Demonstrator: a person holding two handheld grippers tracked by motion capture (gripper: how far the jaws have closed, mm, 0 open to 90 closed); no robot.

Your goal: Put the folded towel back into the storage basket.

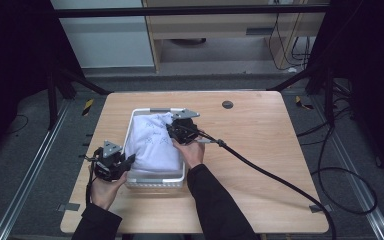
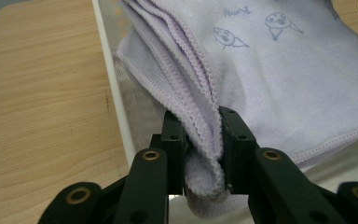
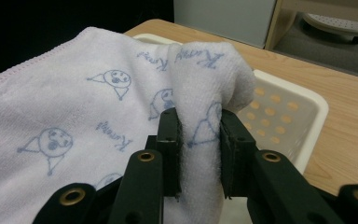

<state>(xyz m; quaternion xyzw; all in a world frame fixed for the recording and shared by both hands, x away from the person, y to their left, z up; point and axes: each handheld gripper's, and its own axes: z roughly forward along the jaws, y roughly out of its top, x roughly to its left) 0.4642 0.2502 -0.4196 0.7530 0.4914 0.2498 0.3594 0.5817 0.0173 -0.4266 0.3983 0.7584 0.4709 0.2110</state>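
From above, the folded lilac towel (image 1: pixel 152 142) lies in the white basket (image 1: pixel 155 181) at frame centre, on the wooden table (image 1: pixel 260 150). My left gripper (image 1: pixel 128 161) bites its lower left corner; my right gripper (image 1: pixel 171 129) sits at its upper right. Left gripper view: my jaws are clamped on the towel's (image 2: pixel 279 79) stacked stitched edges at bottom centre, the basket wall (image 2: pixel 109 88) just left. Right gripper view: my jaws pinch a bunched-up fold of towel (image 3: pixel 74 121), the perforated basket (image 3: pixel 284 112) at right.
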